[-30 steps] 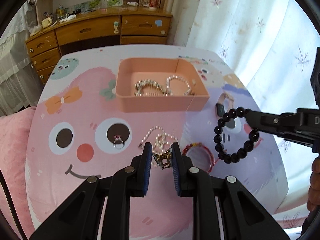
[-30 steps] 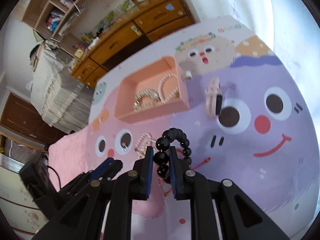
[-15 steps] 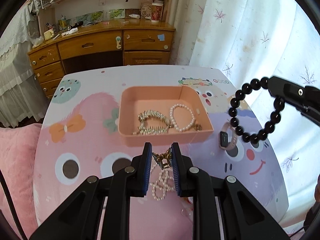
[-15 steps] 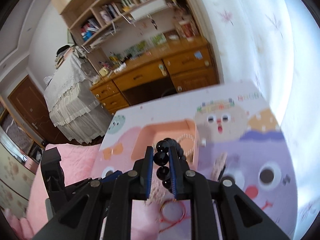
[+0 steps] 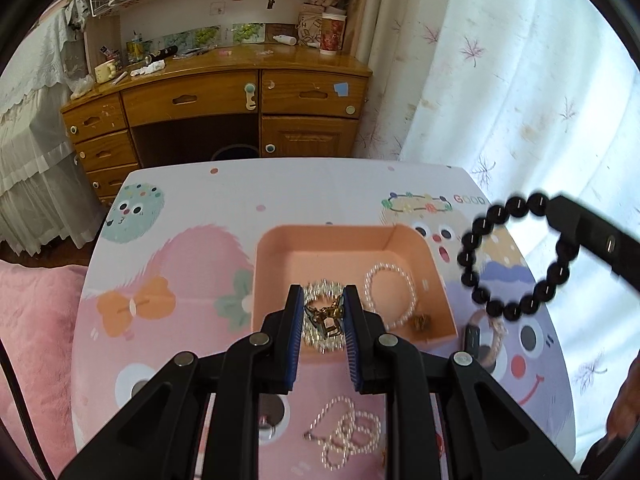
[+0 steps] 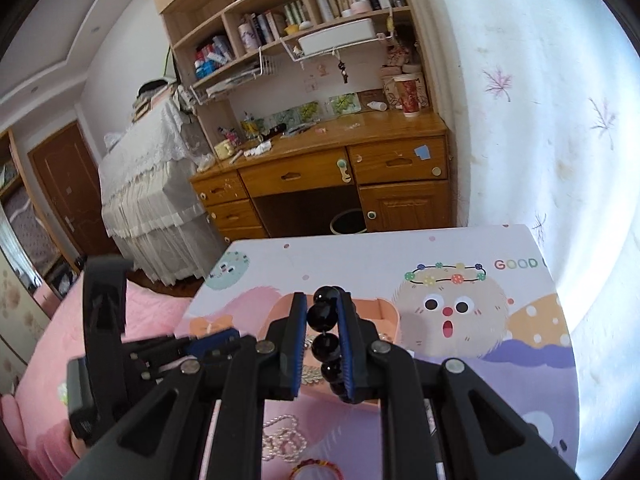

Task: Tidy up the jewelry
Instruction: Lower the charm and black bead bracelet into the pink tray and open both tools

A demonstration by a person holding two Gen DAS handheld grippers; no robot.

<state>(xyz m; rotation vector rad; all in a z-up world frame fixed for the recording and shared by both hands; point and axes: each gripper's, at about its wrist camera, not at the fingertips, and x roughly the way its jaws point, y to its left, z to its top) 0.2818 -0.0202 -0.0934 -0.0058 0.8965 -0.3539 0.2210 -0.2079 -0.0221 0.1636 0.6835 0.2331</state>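
Both grippers have risen from the table to the pink tray [image 5: 438,280]. Left gripper [image 5: 322,314] pinches a gold trinket [image 5: 326,314] above it; right gripper [image 6: 323,322] clamps the black bead bracelet [image 5: 516,256] just beside. Drops look imminent.

At 12 o'clock I see a wooden desk [image 5: 224,92] under cluttered shelves [image 6: 288,12]; bright white curtains [image 5: 500,80] at 2 o'clock, a lace-draped bed [image 6: 148,184] at 9 o'clock.

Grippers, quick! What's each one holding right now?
Left gripper: shut on a small gold trinket, above the pink tray.
Right gripper: shut on the black bead bracelet.
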